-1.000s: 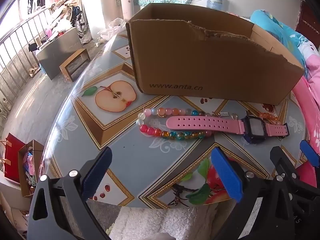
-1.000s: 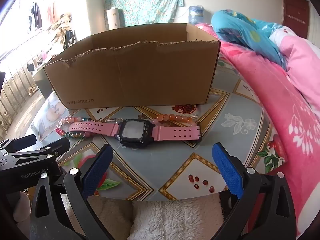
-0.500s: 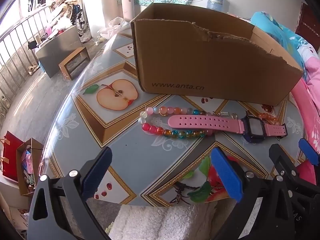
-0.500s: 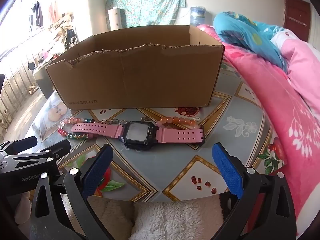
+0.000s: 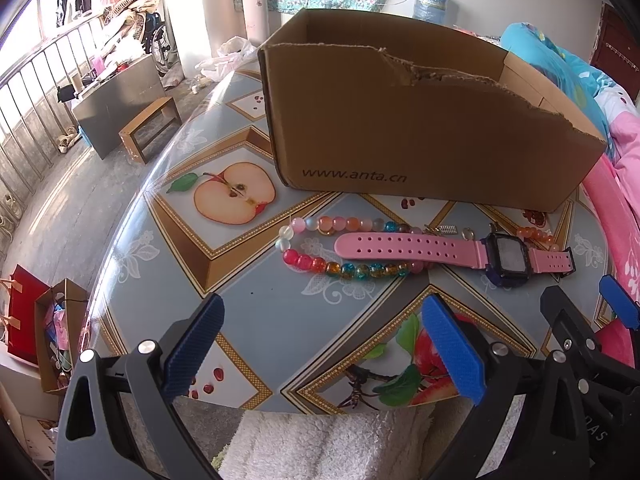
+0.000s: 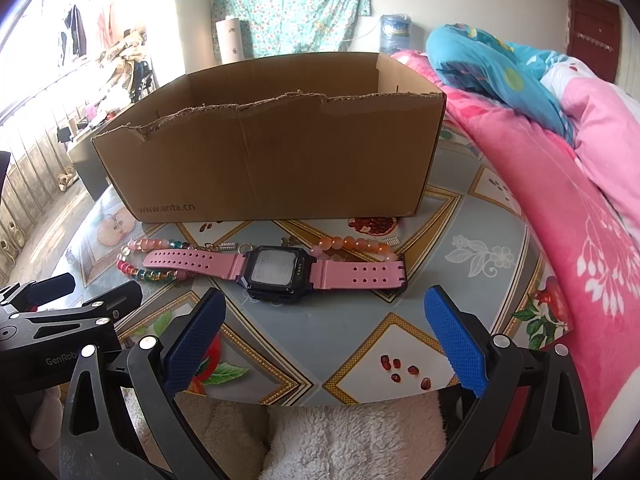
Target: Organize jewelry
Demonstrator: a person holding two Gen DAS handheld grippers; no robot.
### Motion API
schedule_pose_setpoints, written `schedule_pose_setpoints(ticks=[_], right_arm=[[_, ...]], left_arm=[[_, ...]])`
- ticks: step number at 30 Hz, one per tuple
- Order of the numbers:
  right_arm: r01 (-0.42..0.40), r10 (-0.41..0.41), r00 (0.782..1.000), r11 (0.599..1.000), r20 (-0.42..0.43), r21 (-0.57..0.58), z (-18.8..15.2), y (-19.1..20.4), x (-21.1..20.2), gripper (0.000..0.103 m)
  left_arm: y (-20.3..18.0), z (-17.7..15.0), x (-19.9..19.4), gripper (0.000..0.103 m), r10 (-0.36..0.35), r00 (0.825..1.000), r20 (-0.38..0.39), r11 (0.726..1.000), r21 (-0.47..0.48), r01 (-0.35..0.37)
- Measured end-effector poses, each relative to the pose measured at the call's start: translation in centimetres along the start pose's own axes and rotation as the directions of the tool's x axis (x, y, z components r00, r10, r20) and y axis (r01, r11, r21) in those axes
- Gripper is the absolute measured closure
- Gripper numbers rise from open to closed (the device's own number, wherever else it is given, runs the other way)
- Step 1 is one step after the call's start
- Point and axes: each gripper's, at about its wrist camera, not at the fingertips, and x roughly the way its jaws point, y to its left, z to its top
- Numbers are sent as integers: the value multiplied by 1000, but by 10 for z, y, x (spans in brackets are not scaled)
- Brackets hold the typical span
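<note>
Down at the near edge of the surface point(image 6: 500, 248), both sets of tongs are spread wide and gripping nothing: the right tongs point(image 6: 324, 332) sit just short of the pink watch point(image 6: 276, 268), the left tongs point(image 5: 320, 344) face the multicolour bead bracelet point(image 5: 344, 268). Nothing has been lifted so far, so I'd say we're at the reach-and-pick stage.

If it were me, I'd take the watch first, because its strap lies across both bracelets. Grab the chunky dark case or the strap right beside it, pads squeezing across the width, so the floppy rubbery band doesn't fold or drag beads along. The surface looks glossy with a printed fruit pattern, so round glassy beads will probably skate around if nudged.

Just behind the watch, the orange bead bracelet point(image 6: 356, 244) pokes out with a small metal clasp; the multicolour one loops out to the left. For those, pinch the strand itself, not a single bead, since single beads slip.

Farther back stands the cardboard box point(image 6: 280, 160), open-topped with a ragged torn front rim, likely the drop spot. I can't see inside. A pink quilt point(image 6: 560, 200) runs along the right.
</note>
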Motion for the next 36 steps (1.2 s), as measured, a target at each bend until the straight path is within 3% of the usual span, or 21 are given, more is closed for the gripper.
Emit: schedule_pose_setpoints(ticks=[36], right_arm=[[6,-6,1000,1000,17,4,2,0,-5,8]], left_arm=[[5,-4,-2,6,14,1000,11,1000,-9,-14]])
